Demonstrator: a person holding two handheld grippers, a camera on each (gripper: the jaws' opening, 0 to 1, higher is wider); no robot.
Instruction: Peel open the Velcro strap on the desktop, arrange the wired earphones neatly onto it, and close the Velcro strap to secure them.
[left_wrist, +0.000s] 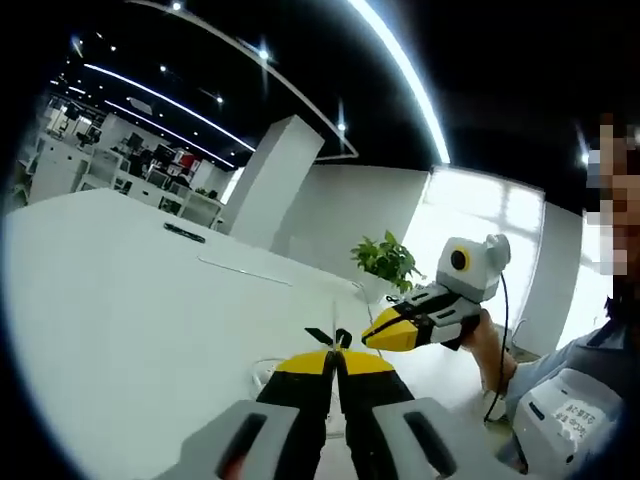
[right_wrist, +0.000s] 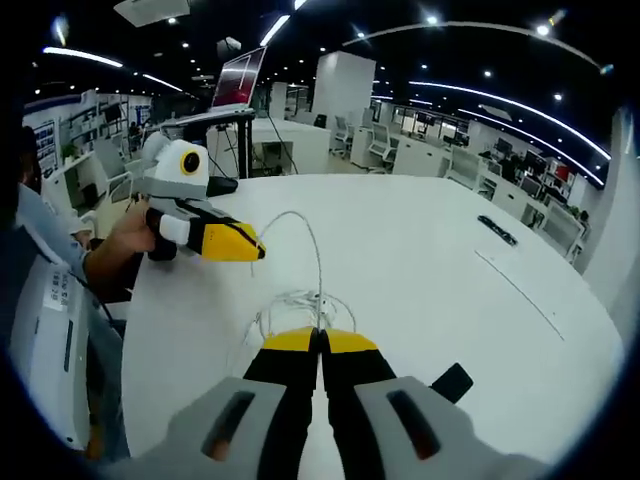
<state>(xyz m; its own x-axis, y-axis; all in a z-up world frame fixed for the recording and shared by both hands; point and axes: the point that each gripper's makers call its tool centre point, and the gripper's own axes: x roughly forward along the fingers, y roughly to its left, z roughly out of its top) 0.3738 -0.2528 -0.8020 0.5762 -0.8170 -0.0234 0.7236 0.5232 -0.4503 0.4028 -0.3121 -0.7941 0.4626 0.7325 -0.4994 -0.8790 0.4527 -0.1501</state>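
Observation:
In the right gripper view, the white earphone cable (right_wrist: 312, 250) arcs up from a loose coil (right_wrist: 295, 303) on the white table (right_wrist: 420, 260). One end runs to my left gripper (right_wrist: 258, 250), held by a hand at the left. The other end drops into my right gripper (right_wrist: 321, 338), whose jaws are shut on the cable. The black Velcro strap (right_wrist: 452, 382) lies flat on the table just right of the right gripper. In the left gripper view, my left gripper (left_wrist: 336, 352) is shut, with a small dark piece (left_wrist: 328, 337) sticking out at its tips. The right gripper (left_wrist: 385, 337) hovers close to its right.
A person sits at the table's edge, with a white device (right_wrist: 50, 340) next to them. A dark flat object (right_wrist: 497, 230) lies far across the table. A potted plant (left_wrist: 388, 260) stands beyond the table. Open desks and a pillar (left_wrist: 272, 180) fill the background.

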